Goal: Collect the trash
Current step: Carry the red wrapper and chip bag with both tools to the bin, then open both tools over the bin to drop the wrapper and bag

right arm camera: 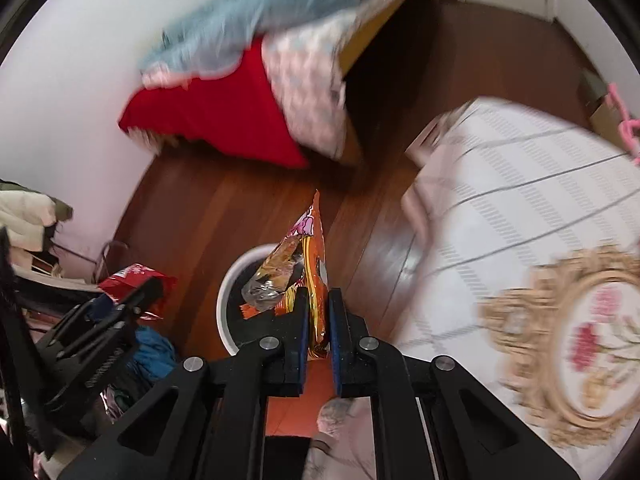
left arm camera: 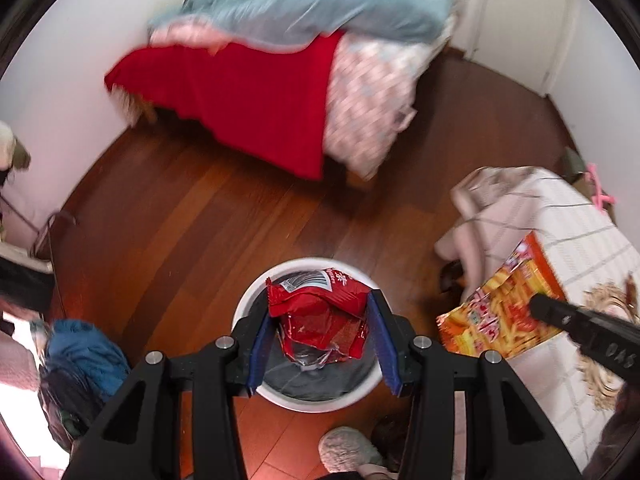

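Step in hand: delivery of two collected wrappers to the bin. Both grippers are positioned above the white bin (left arm camera: 256,304), which stands on the wooden floor (left arm camera: 200,208) between the bed (left arm camera: 280,92) and a patterned bedspread (left arm camera: 560,216).

The left gripper (left arm camera: 318,322) is partly closed on a crumpled red wrapper (left arm camera: 320,312). Its blue pads press the wrapper from both sides. The wrapper sits directly over the bin mouth. Its long axis runs along the fingers, with the torn, clear end toward the camera and the printed end pointing away.

The right gripper (right arm camera: 318,316) is clamped almost fully shut on an orange snack bag (right arm camera: 310,256). The bag is held flat and edge-on between the pads. Its long axis extends forward from the fingers, and its far tip points past the bin rim toward the bed. The bin lies below and slightly to the left of it.

Next move, as judged: the left jaws need only open, as the red wrapper is already centred. The orange bag is long, so the right gripper probably needs a shift left over the opening before release, or the bag may catch the rim.
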`<state>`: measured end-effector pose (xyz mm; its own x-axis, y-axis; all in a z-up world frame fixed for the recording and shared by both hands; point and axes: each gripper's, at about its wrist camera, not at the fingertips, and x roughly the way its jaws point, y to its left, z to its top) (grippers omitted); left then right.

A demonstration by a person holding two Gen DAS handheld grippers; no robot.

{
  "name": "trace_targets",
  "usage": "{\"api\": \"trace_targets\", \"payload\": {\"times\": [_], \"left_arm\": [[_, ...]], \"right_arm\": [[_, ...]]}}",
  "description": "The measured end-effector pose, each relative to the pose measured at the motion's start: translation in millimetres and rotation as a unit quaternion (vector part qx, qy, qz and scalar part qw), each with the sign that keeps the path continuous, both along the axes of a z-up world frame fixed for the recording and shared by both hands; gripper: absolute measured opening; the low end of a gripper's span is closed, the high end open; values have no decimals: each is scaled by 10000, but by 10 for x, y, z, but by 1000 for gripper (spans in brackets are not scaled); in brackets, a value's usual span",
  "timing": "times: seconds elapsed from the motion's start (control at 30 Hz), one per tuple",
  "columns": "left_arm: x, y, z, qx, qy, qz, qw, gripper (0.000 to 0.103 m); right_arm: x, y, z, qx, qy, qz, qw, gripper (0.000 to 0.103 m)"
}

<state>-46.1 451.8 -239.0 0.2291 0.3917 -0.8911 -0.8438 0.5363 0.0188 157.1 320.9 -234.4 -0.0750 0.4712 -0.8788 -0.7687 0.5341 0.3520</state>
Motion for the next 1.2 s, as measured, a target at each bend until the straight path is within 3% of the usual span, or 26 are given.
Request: {"api": "trace_targets", "payload": {"times": [0.13,0.3,0.37,0.43,0.5,0.57,0.63,0.8,1.0,1.2], "left_arm": [[-141,392,-454,-497,121,189,9985,44],[-235,716,-921,-1148,229,403,9923,44],[-296,766,-1029,-1307,204,510,9899,50],[-359,767,-1095,-1413,169,605,9880,69],[-446,783,-1169,-1465,179,718,9864,75],[-494,764,-1227,-1500,247,812,9850,78],[-558,740,-1252,-1507,330,894,9840,99],[-671,664,-1275,-1360,537,1065,9835,100],[-792,561,-1193,-1197,609,1177,9839,101],[-861,412,-995,-999,655,1185,9857,101]], "right_arm": [[-169,557,-710,-485,383,95,9980,9],[-290,1017,-1366,-963,560,138,9937,10],[-317,1139,-1550,-1096,573,170,9922,12],[-329,1241,-1727,-1291,601,233,9895,28],[-381,1286,-1824,-1304,670,337,9886,54],[-400,1298,-1850,-1314,629,403,9885,61],[-441,1324,-1831,-1341,526,524,9882,69],[-597,1298,-1789,-1534,39,916,9839,102],[-713,1145,-1634,-1772,-471,1127,9766,103],[-760,1044,-1496,-1728,-586,1106,9770,103]]}}
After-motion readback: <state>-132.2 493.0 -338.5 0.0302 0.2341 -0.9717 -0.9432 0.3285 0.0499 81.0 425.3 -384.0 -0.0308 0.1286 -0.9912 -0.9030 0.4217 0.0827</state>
